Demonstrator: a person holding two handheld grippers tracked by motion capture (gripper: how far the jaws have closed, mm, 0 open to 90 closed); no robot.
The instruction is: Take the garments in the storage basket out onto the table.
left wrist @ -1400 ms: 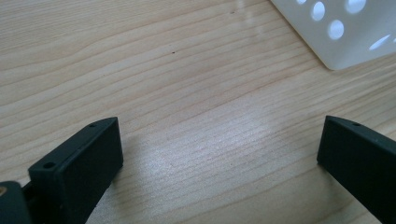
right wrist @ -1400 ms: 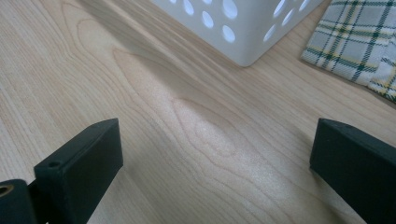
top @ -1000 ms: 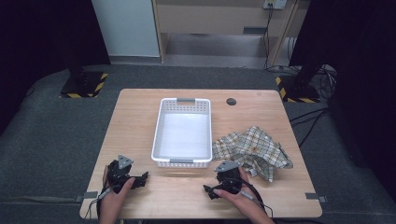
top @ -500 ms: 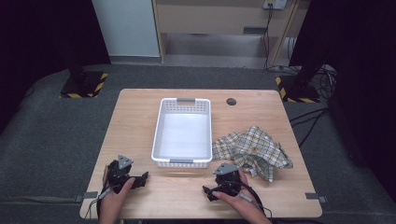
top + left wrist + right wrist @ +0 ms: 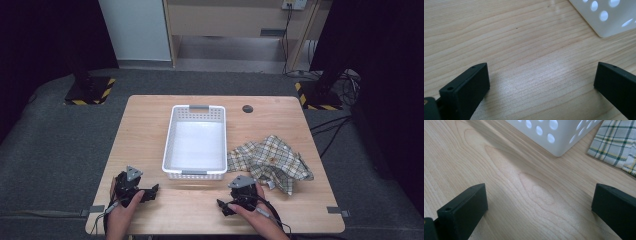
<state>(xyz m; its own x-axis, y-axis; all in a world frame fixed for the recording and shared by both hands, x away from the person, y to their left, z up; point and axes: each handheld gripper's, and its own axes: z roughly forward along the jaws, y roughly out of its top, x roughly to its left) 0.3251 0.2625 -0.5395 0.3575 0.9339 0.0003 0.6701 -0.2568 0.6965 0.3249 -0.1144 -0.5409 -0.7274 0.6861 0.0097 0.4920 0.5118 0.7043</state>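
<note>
A white perforated basket (image 5: 195, 172) stands empty at the middle of the wooden table (image 5: 150, 120). To its right lies a crumpled green-and-cream checked cloth (image 5: 272, 162). My left gripper (image 5: 150, 192) rests on the table near the front left, open, with bare wood between its jaws (image 5: 541, 75); a basket corner (image 5: 609, 17) shows ahead of it. My right gripper (image 5: 222, 206) rests at the front, below the basket's right corner, open on nothing (image 5: 539, 200). Ahead of it are the basket corner (image 5: 554, 132) and the cloth's edge (image 5: 617, 142).
A small dark round hole or cap (image 5: 247, 108) sits near the table's far edge. Beyond the table are a grey floor, a wooden cabinet (image 5: 235, 20) and two stand bases with yellow-black tape (image 5: 87, 92). Cables trail from both grippers over the front edge.
</note>
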